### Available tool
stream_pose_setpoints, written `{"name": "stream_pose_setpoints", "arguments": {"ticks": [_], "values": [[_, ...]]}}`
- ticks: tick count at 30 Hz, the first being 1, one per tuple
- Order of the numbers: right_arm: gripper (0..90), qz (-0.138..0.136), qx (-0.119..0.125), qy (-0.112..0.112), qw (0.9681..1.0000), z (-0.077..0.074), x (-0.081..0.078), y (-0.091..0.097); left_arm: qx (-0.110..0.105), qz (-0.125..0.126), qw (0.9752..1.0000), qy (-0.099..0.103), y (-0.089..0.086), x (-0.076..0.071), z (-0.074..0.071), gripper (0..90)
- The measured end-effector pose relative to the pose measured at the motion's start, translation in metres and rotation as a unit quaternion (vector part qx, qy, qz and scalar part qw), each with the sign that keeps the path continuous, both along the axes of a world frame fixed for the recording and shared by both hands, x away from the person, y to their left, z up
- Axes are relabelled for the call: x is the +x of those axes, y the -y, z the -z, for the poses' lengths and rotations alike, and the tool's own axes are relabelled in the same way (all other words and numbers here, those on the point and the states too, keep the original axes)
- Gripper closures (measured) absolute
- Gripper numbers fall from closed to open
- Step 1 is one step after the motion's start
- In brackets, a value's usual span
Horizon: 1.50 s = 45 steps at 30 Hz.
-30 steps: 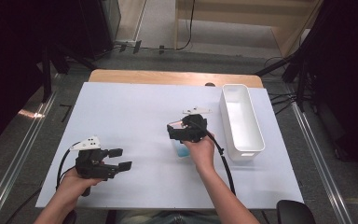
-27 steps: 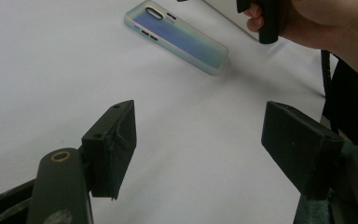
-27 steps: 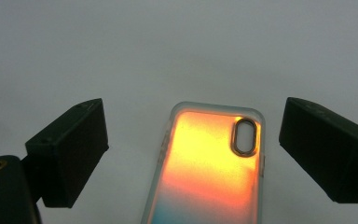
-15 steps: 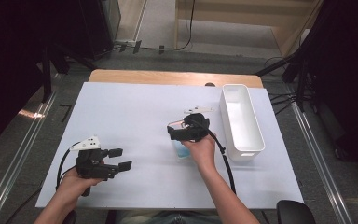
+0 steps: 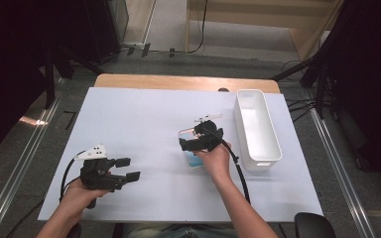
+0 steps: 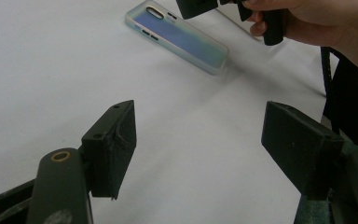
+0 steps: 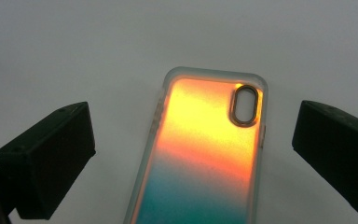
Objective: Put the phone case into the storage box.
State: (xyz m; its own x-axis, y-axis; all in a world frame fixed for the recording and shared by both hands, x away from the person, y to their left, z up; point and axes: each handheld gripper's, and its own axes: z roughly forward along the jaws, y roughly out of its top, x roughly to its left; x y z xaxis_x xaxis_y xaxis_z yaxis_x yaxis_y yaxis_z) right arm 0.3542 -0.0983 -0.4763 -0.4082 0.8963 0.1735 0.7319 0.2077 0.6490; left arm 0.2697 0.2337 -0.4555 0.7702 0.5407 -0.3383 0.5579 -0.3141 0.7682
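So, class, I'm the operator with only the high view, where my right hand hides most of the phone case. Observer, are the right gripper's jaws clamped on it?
Observer: No. In the right gripper view, the right gripper has just been opening. Its jaws stand wide, the phone case lies in the gap between them, and neither pad touches it.
Operator: And which end of the case points away from that gripper?
Observer: The end with the oval camera cutout. The back shades from orange at that end to teal nearer the gripper.
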Motion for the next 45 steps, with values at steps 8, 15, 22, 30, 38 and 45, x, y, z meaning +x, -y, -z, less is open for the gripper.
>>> {"name": "stream_pose_setpoints", "arguments": {"ticks": [8, 15, 22, 30, 38, 45], "values": [[0.0, -0.011, -0.01, -0.025, 0.9996, 0.005, 0.002, -0.002, 0.0, 0.0, 1.0, 0.0, 0.0, 0.0, 0.0, 26.2], [0.0, -0.022, -0.021, -0.036, 0.9989, 0.007, 0.001, -0.004, 0.0, 0.001, 1.0, -0.001, 0.0, 0.0, 0.0, 26.2], [0.0, -0.027, -0.026, -0.065, 0.9972, 0.012, 0.003, -0.006, 0.003, 0.005, 1.0, -0.001, 0.001, 0.0, 0.001, 26.2], [0.0, -0.016, -0.042, -0.083, 0.9956, 0.015, 0.003, -0.009, 0.001, 0.004, 1.0, -0.003, 0.001, 0.0, 0.0, 26.2], [0.0, -0.016, -0.056, -0.1, 0.9932, 0.02, 0.004, -0.011, 0.0, 0.003, 1.0, -0.004, 0.001, 0.0, 0.0, 26.2], [0.0, -0.022, -0.067, -0.106, 0.9919, 0.021, 0.004, -0.012, 0.001, 0.004, 1.0, -0.003, 0.0, 0.0, 0.0, 26.1]]}}
